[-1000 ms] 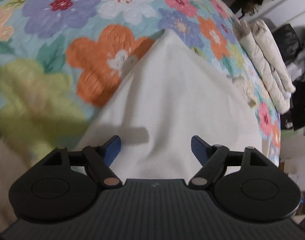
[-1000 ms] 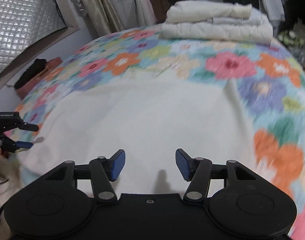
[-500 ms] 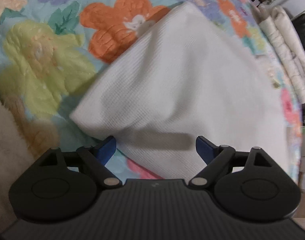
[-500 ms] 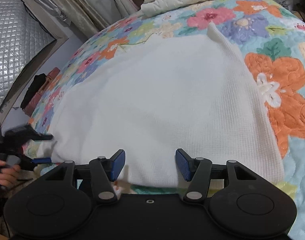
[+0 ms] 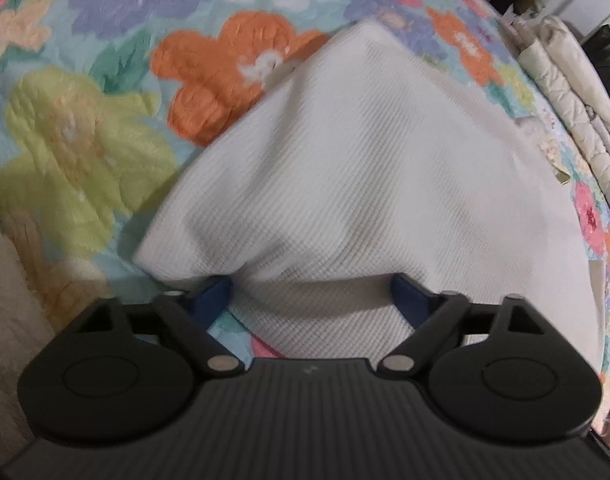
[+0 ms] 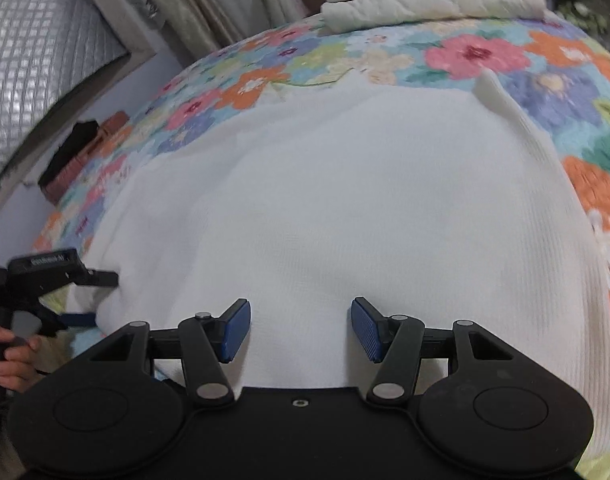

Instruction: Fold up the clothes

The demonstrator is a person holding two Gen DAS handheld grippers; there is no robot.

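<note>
The white waffle-knit garment (image 5: 369, 184) lay spread on the flowered quilted bed (image 5: 85, 140). The left gripper (image 5: 309, 292) had dropped to its near corner, jaws just closing yet apart, cloth bunching between. The right gripper (image 6: 301, 328) hovered wide over the hem. Next, likely: pinch both, lift, fold away.
</note>
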